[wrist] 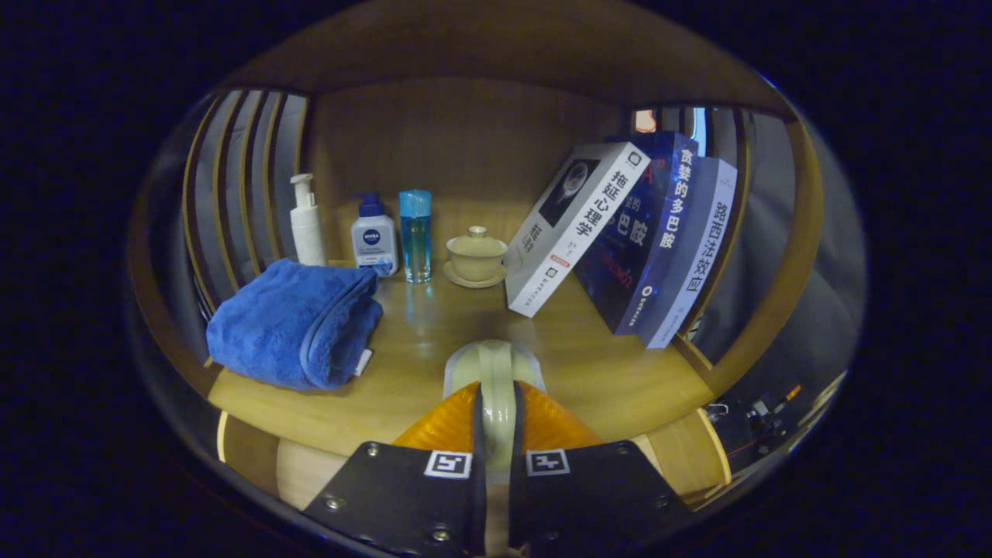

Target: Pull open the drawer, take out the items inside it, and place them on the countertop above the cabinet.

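Pale green ceramic piece [496, 380], cup- or lid-like with a rounded top, sits clamped between the two fingers of the claw [496, 434]; both fingers press on its sides, nearly together. It is held just over the front edge of the wooden tabletop [434, 333]; whether it touches the wood cannot be told.

On the tabletop, beyond the fingers:
- Folded blue towel [294, 325], left of the held piece, near the front edge.
- White pump bottle [307, 221] behind the towel, upright against the back left corner.
- White bottle with a blue cap [373, 236] just beside it, upright.
- Clear blue bottle [415, 236] next in the row, upright.
- Pale lidded tea bowl on a saucer [476, 257], right of the blue bottle, straight ahead of the fingers.
- Three books [620, 240] to the right, all tilted, leaning rightward toward the slatted side [736, 232]; the white one in front, two blue ones behind.

A wooden back panel [465, 147] stands behind the row.
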`<state>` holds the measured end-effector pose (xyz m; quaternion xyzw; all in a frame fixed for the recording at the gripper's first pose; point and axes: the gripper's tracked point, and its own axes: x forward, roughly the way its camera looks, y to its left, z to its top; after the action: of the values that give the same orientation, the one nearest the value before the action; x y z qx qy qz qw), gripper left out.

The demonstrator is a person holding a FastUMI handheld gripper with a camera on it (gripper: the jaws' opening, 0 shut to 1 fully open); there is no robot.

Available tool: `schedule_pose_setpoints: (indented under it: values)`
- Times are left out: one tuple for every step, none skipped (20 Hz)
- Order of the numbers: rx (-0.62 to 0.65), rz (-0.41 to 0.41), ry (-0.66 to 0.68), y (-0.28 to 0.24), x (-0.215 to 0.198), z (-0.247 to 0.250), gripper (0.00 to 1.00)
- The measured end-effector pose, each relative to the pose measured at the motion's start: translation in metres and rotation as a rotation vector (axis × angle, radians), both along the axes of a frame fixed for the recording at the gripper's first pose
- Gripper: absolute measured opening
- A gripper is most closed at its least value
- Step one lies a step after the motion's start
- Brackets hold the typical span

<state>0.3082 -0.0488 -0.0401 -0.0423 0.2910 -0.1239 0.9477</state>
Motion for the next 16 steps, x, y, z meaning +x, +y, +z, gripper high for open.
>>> schedule_pose_setpoints:
  values:
    - [0.008, 0.003, 0.000, -0.002, 0.003, 0.000, 0.12]
    - [0.015, 0.002, -0.005, -0.004, 0.007, -0.001, 0.12]
    - [0.020, 0.001, 0.005, -0.006, 0.010, -0.004, 0.12]
    - [0.024, -0.001, -0.004, -0.007, 0.013, -0.003, 0.15]
    - [0.025, -0.004, -0.010, -0.009, 0.016, -0.003, 0.15]
    - [0.025, -0.006, -0.014, -0.010, 0.016, -0.004, 0.17]
    - [0.026, -0.004, -0.021, -0.010, 0.018, -0.003, 0.19]
    - [0.026, -0.004, -0.022, -0.010, 0.017, -0.004, 0.20]
    - [0.021, -0.001, -0.020, -0.010, 0.017, -0.004, 0.23]
    - [0.017, 0.004, -0.017, -0.010, 0.017, -0.006, 0.36]
    - [0.012, 0.009, -0.023, -0.009, 0.017, -0.004, 0.48]
    - [0.014, 0.014, -0.032, -0.009, 0.017, -0.002, 0.59]
    - [0.019, 0.019, -0.051, -0.007, 0.016, 0.003, 0.68]
    - [0.028, 0.023, -0.069, -0.005, 0.015, 0.008, 0.76]
    - [0.035, 0.028, -0.089, -0.003, 0.014, 0.014, 0.76]
    - [0.043, 0.032, -0.114, -0.002, 0.013, 0.020, 0.80]
